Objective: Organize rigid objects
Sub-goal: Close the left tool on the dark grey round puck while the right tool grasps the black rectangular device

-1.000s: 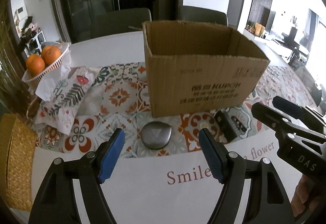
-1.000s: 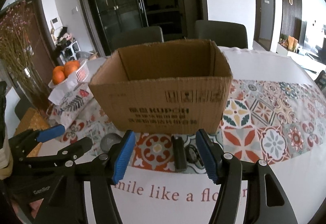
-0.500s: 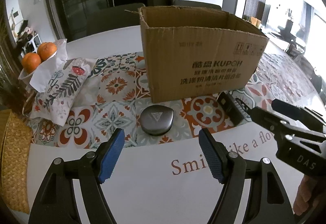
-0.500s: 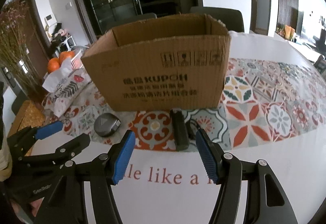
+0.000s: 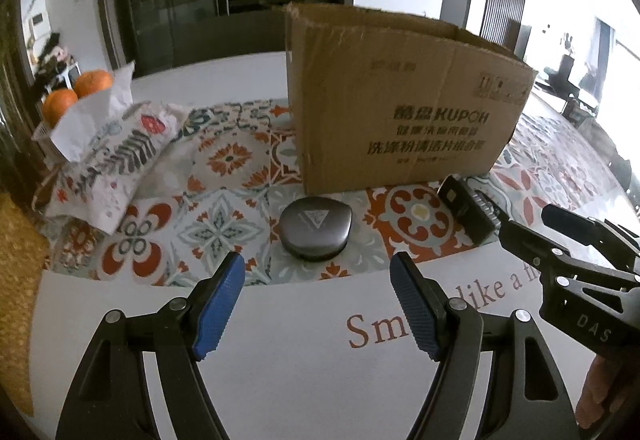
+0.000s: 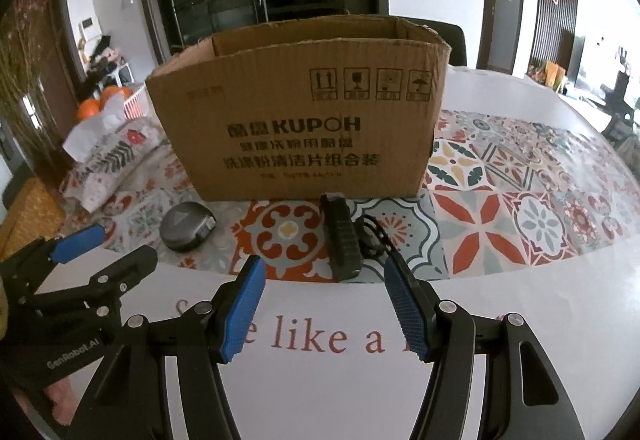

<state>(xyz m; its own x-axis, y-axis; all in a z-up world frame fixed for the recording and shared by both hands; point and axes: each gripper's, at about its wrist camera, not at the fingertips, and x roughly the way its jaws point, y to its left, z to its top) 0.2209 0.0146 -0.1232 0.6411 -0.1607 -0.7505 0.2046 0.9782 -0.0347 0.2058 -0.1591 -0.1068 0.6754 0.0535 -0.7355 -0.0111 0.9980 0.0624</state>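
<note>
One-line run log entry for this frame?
left tool: open, facing grey case | right tool: open, facing black device | box: upright behind both

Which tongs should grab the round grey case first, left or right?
Left. The left tongs are open and lined up with the round grey case straight ahead. The right tongs face the black rectangular device instead; the case sits off to their left.

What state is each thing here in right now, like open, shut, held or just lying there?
Cardboard box: upright, top open.
Round grey case: shut, lying flat before the box, unheld.
Black device: lying flat before the box, unheld.
Left gripper: open, holding nothing.
Right gripper: open, holding nothing.
Tissue pack: open, tissue sticking out.
</note>
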